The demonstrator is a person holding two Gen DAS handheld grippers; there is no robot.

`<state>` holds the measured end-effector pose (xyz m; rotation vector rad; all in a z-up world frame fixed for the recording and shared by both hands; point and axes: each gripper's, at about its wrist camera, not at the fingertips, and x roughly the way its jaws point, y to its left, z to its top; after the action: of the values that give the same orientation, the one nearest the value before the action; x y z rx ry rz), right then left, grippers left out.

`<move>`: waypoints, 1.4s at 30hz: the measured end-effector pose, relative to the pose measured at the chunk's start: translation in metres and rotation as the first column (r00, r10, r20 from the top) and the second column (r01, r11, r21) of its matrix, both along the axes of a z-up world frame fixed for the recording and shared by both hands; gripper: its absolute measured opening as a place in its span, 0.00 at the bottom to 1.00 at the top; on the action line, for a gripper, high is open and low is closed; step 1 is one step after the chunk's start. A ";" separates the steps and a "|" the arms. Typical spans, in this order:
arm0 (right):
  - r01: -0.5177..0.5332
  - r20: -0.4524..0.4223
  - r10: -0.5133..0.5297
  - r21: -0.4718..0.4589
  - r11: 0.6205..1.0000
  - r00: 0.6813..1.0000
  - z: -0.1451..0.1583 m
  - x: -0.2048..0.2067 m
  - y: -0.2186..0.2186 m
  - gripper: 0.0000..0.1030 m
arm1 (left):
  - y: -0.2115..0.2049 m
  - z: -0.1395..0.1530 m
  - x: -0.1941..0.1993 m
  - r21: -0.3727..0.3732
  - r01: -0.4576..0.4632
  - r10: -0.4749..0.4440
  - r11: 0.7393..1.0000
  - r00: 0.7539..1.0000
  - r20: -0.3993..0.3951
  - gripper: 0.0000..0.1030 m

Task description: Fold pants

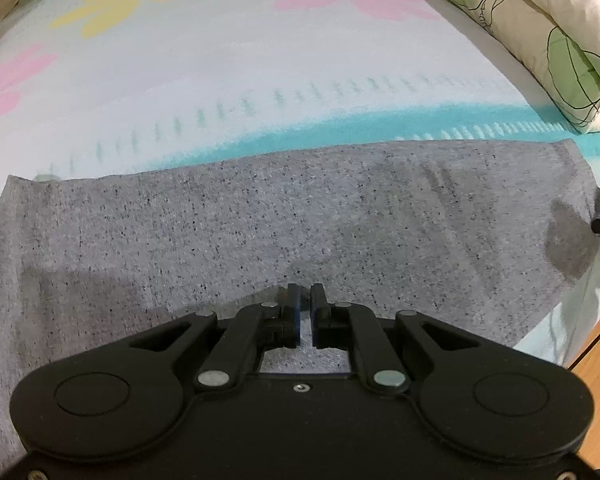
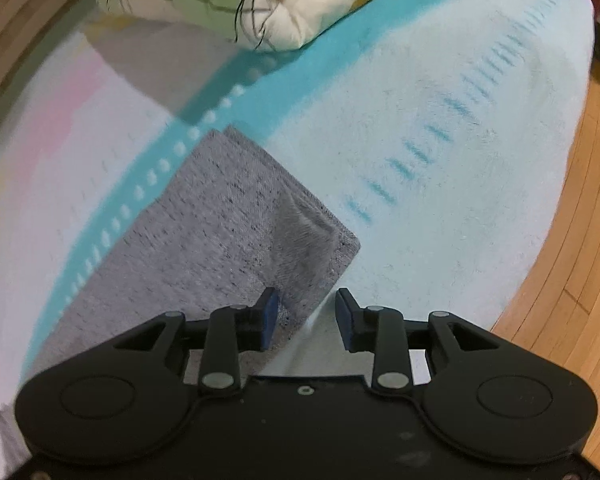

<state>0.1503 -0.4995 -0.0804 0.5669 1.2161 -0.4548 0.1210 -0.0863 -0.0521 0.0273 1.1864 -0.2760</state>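
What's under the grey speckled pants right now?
The grey speckled pants lie on a pale flower-print bedsheet with a teal stripe. Anything beneath their middle is covered by the fabric.

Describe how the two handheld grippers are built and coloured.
Both the left gripper and right gripper are matte black plastic: a wide rounded body with two circular discs, silver pivot pins on scissor-like linkage arms, and blue pads lining the jaws. No cables, sleeves or markings show.

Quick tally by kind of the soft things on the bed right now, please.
Grey speckled knit pants: 1
Folded cream quilt with green leaf print: 1
Pale flower-patterned bed cover with teal stripe: 1
Total: 3
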 end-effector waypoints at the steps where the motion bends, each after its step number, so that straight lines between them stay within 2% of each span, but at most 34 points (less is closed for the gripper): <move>1: -0.002 0.006 0.002 -0.004 1.000 1.000 -0.001 0.001 0.001 0.37 | 0.000 0.000 0.001 0.000 0.000 0.000 1.000 1.000 0.001 0.13; 9: 0.020 0.091 -0.019 -0.005 1.000 0.996 -0.001 0.008 -0.003 0.38 | -0.016 -0.002 0.009 -0.038 0.010 -0.010 0.999 1.000 0.004 0.13; 10: 0.030 0.107 -0.030 0.001 1.000 0.994 0.001 0.007 -0.004 0.33 | -0.018 -0.001 0.011 -0.051 0.010 -0.009 0.999 1.000 0.003 0.16; 11: 0.034 0.123 -0.035 0.007 0.999 0.992 0.002 0.007 -0.005 0.20 | -0.022 0.000 0.014 -0.061 0.002 -0.002 0.998 1.000 0.003 0.18; 12: 0.026 0.135 -0.027 0.016 1.000 0.990 0.006 0.008 -0.005 0.15 | -0.025 0.002 0.018 -0.072 -0.005 0.006 0.997 1.000 0.005 0.19; 18: -0.072 0.170 0.083 -0.067 0.995 0.982 0.034 0.018 0.013 0.13 | -0.060 0.005 0.043 -0.165 -0.009 0.009 0.986 1.000 -0.002 0.21; 24: -0.111 0.222 0.125 -0.074 0.991 0.967 0.054 0.020 0.020 0.13 | -0.087 -0.002 0.061 -0.247 -0.049 0.037 0.968 0.998 -0.054 0.20; 30: -0.121 0.225 0.133 -0.064 0.991 0.965 0.059 0.020 0.015 0.13 | -0.097 -0.021 0.061 -0.228 -0.099 0.076 0.969 0.991 -0.108 0.18; 32: -0.125 0.224 0.137 -0.067 0.990 0.965 0.060 0.018 0.016 0.13 | -0.097 -0.025 0.055 -0.230 -0.100 0.074 0.968 0.990 -0.119 0.15; 35: -0.132 0.228 0.145 -0.072 0.989 0.963 0.064 0.018 0.017 0.13 | -0.104 -0.020 0.041 -0.202 -0.040 0.022 0.979 0.996 -0.089 0.14; 39: -0.142 0.234 0.161 -0.094 0.985 0.959 0.070 0.017 0.024 0.13 | -0.099 -0.019 0.022 -0.230 -0.021 -0.011 0.973 0.991 -0.136 0.14; 42: -0.155 0.237 0.181 -0.123 0.980 0.955 0.076 0.017 0.033 0.13 | -0.096 -0.017 0.009 -0.237 0.028 -0.067 0.971 0.984 -0.162 0.14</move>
<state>0.1672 -0.4664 -0.0044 0.4135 0.9866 -0.2903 0.1298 -0.1826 -0.0692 -0.1773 1.3163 -0.4668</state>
